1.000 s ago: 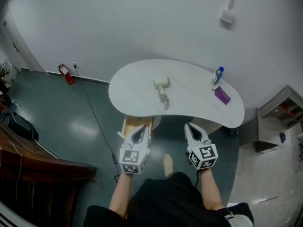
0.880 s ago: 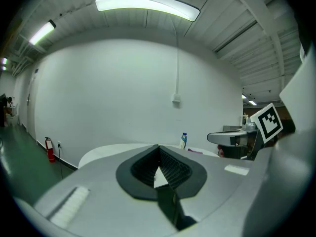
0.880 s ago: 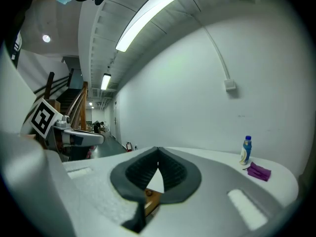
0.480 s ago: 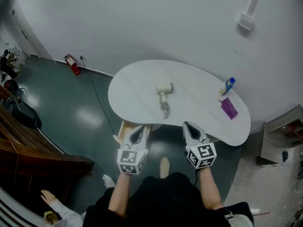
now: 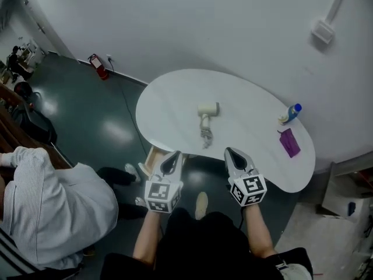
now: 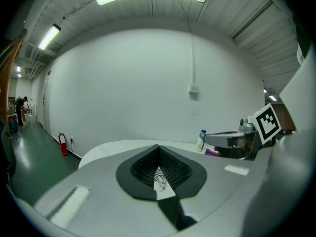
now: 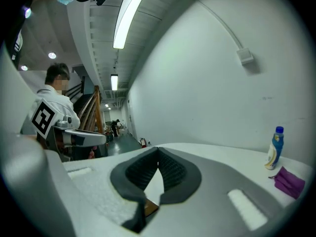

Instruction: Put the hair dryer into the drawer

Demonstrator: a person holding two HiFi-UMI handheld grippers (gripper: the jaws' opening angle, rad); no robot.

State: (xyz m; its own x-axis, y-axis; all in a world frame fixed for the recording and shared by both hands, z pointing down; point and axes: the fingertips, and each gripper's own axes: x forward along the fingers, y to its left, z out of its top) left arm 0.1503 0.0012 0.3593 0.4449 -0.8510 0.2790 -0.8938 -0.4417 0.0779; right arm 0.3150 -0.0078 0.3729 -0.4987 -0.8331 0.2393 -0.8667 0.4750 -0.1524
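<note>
A cream hair dryer (image 5: 208, 109) lies near the middle of the white table (image 5: 169, 101), its cord (image 5: 206, 135) trailing toward the near edge. In the left gripper view only the cord (image 6: 159, 177) shows, through the gap under the jaws. A light wooden drawer (image 5: 152, 156) sticks out below the table's near edge. My left gripper (image 5: 176, 154) (image 6: 158, 146) hangs shut and empty over that drawer. My right gripper (image 5: 228, 151) (image 7: 158, 148) is shut and empty too, just short of the table's edge and right of the cord.
A blue-capped bottle (image 5: 293, 112) (image 7: 273, 148) and a purple pouch (image 5: 289, 142) (image 7: 289, 181) sit at the table's right end. A person in a striped shirt (image 5: 49, 206) stands close at the left. A red fire extinguisher (image 5: 98, 66) stands by the far wall.
Both grippers have come forward to the table's near edge. The striped-shirted person has stepped into view at the left. The hair dryer has not moved on the table.
</note>
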